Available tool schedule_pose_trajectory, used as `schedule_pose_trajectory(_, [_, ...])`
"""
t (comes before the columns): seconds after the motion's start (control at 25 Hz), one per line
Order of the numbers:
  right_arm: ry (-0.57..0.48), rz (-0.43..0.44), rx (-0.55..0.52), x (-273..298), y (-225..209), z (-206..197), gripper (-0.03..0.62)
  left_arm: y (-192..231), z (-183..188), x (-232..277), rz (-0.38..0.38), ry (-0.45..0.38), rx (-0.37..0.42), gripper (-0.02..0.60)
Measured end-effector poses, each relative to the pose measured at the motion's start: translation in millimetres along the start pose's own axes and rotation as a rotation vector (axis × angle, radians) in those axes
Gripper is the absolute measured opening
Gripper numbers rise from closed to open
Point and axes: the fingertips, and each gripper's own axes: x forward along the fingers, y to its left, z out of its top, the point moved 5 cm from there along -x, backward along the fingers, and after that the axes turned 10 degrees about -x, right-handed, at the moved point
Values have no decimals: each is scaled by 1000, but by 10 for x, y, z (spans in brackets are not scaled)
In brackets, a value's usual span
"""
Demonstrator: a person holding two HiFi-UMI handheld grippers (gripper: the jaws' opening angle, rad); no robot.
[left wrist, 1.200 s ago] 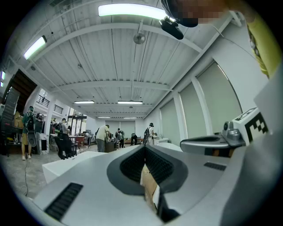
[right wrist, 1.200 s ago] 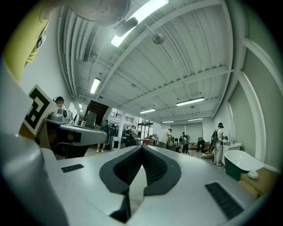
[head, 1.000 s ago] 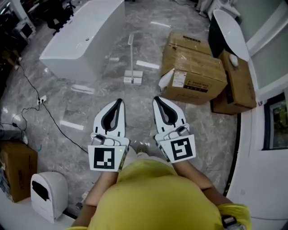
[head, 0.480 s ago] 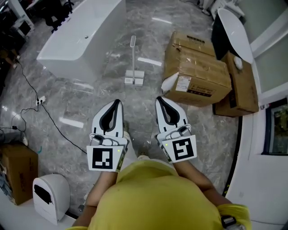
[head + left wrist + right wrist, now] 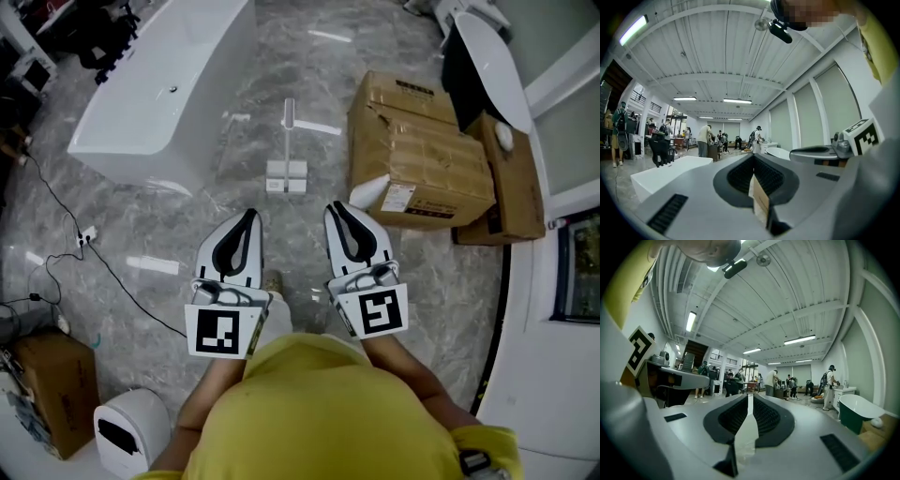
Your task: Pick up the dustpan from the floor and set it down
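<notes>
The white dustpan (image 5: pixel 286 174) lies on the grey marble floor with its long handle (image 5: pixel 289 114) standing up, a short way ahead of both grippers. My left gripper (image 5: pixel 247 217) is held level, shut and empty; in the left gripper view (image 5: pixel 753 158) its tips meet. My right gripper (image 5: pixel 337 208) is level beside it. Its jaws are opening, with a narrow slit between them (image 5: pixel 750 397) and nothing in it. Neither gripper touches the dustpan.
A white bathtub (image 5: pixel 159 94) stands at the left. Taped cardboard boxes (image 5: pixel 422 155) sit at the right, a dark tub (image 5: pixel 483 66) behind them. A cable and power strip (image 5: pixel 86 234) cross the floor at left. Bottom left are a white bin (image 5: pixel 131 431) and a box (image 5: pixel 56 389).
Both grippers and the person have moved forward together. The dustpan now lies closer ahead, and the boxes and bathtub have slid nearer in the head view.
</notes>
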Motion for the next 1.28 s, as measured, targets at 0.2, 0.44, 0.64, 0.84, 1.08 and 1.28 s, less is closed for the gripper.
schedule_pose_trajectory(0.2, [32, -54, 3, 499, -61, -77, 79, 412, 60, 393, -47, 14, -8, 2])
schedule_pose_trajectory(0.44, [32, -103, 10, 932, -56, -88, 86, 775, 95, 688, -96, -5, -19, 2])
schedule_pose_trajectory(0.64, [58, -106, 5, 1132, -45, -120, 89, 986, 73, 822, -103, -2, -42, 2])
schedule_pose_trajectory(0.84, [90, -106, 3, 1251, -129, -237, 95, 1095, -2, 1009, -105, 31, -56, 2])
schedule_pose_trajectory(1.08, [99, -115, 30, 1564, -352, -422, 91, 1244, 7, 1366, -96, 36, -29, 2])
schedule_pose_trajectory(1.28, [136, -82, 42, 2028, -612, -654, 94, 1431, -26, 1883, -95, 55, -27, 2])
